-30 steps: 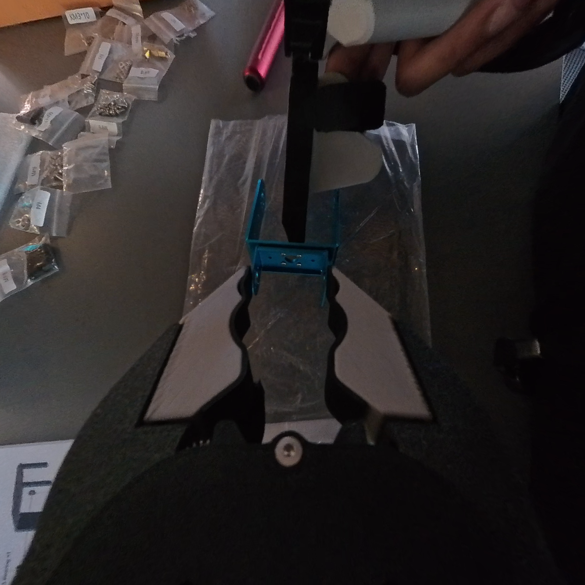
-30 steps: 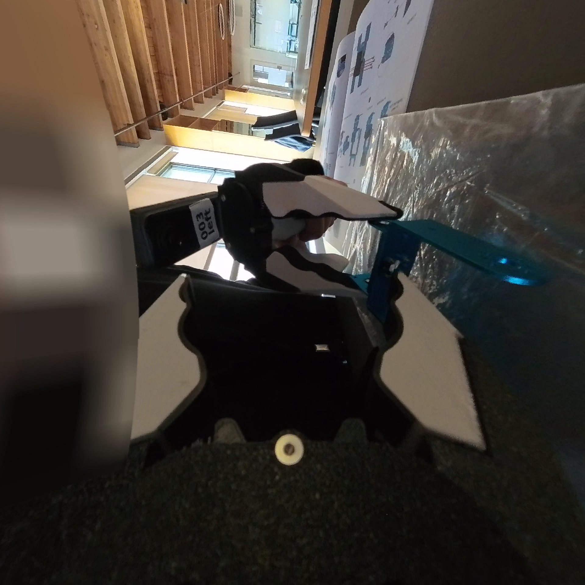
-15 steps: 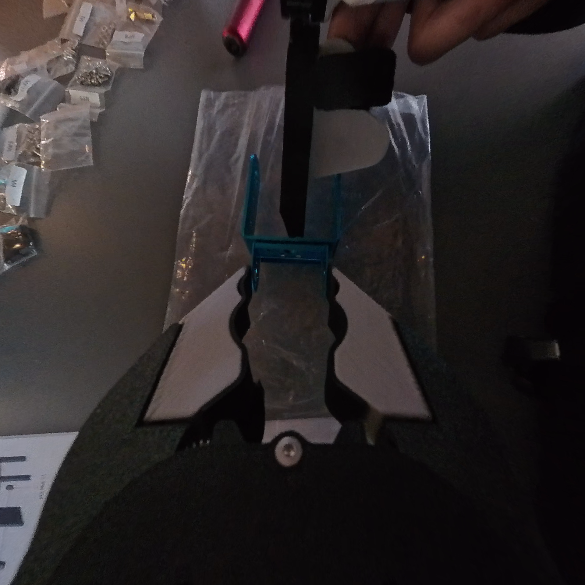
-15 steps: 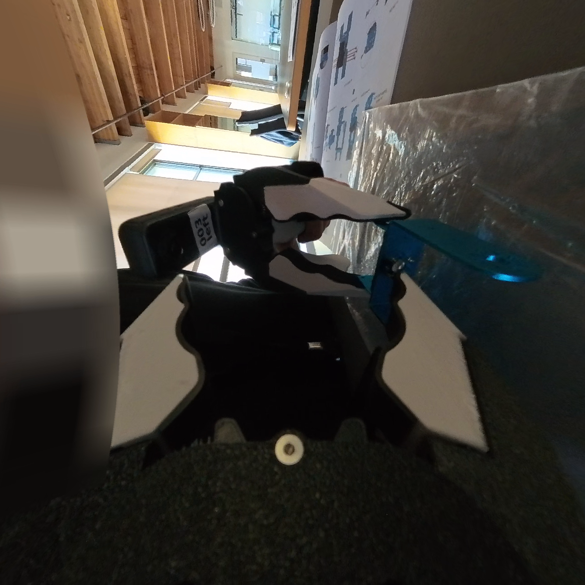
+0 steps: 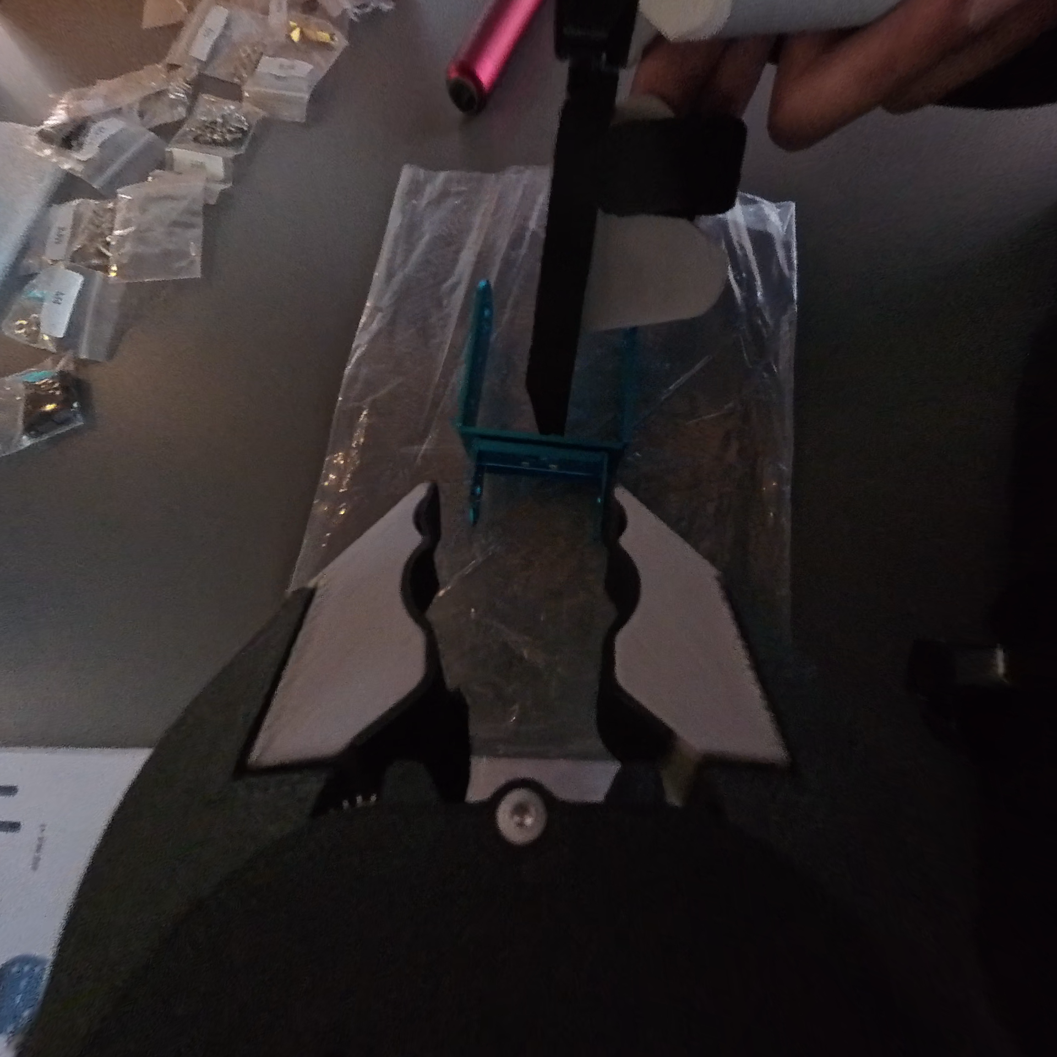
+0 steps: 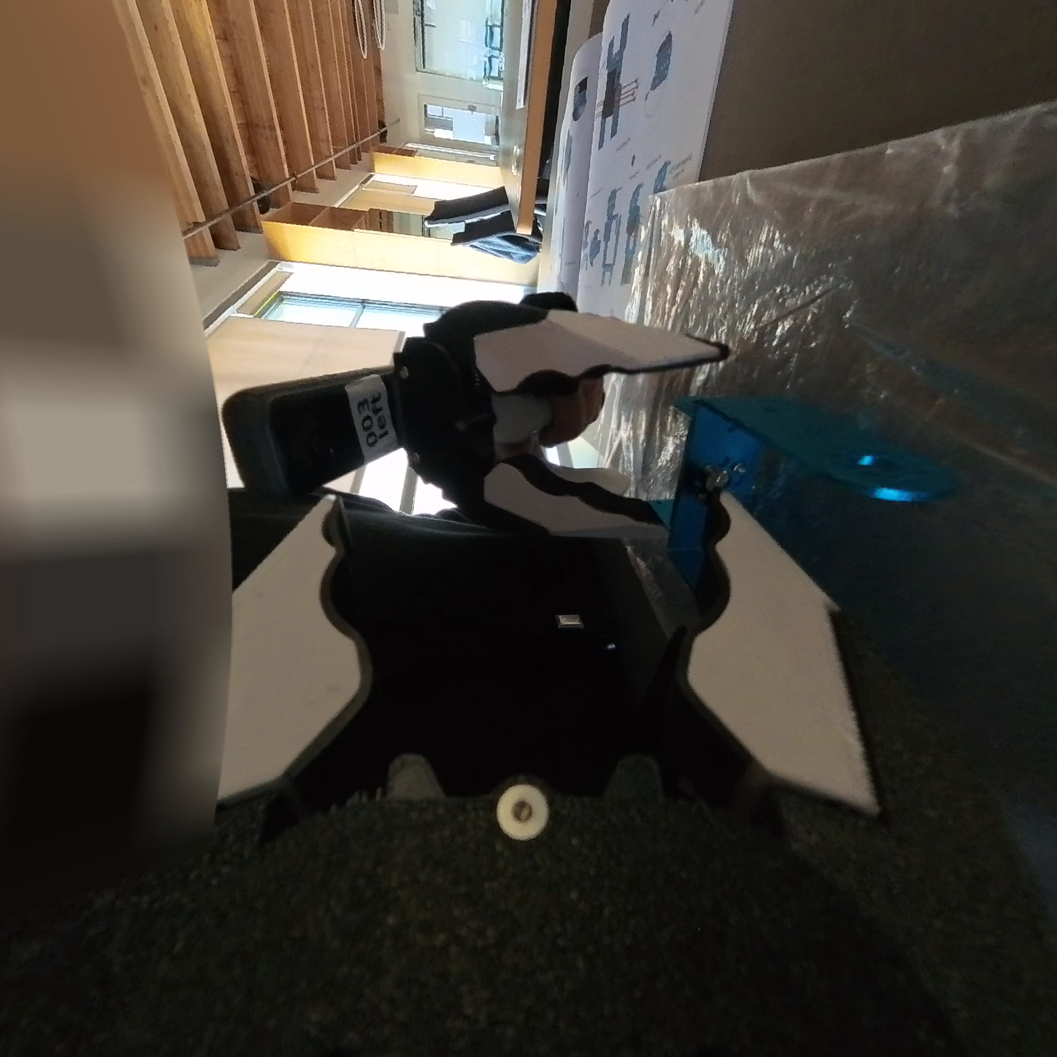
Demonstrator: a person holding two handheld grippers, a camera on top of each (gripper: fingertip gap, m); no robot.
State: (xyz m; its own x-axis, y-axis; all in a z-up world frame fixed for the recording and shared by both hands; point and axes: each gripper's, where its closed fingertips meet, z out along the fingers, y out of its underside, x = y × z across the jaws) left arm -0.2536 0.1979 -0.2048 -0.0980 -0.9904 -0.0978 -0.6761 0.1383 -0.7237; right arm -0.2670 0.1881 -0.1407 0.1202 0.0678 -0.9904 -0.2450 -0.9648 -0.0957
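A blue metal U-shaped bracket rests on a clear plastic bag on the grey table. My left gripper is open, its fingertips on either side of the bracket's two legs with a small gap on the left. In the right wrist view the left gripper straddles the bracket, with its upper finger clear of it. My right gripper is open wide, its right finger beside the bracket's upright plate. In the left wrist view the right gripper comes from above, one fingertip against the bracket's cross plate.
Several small bags of hardware lie at the far left. A pink cylinder lies behind the plastic bag. A printed sheet lies at the near left. A hand holds the right gripper. A dark object sits at the right.
My left gripper's fingers have spread slightly and no longer pinch the bracket's legs. The bracket has tipped so its cross plate shows more edge-on. The right gripper stays at the bracket.
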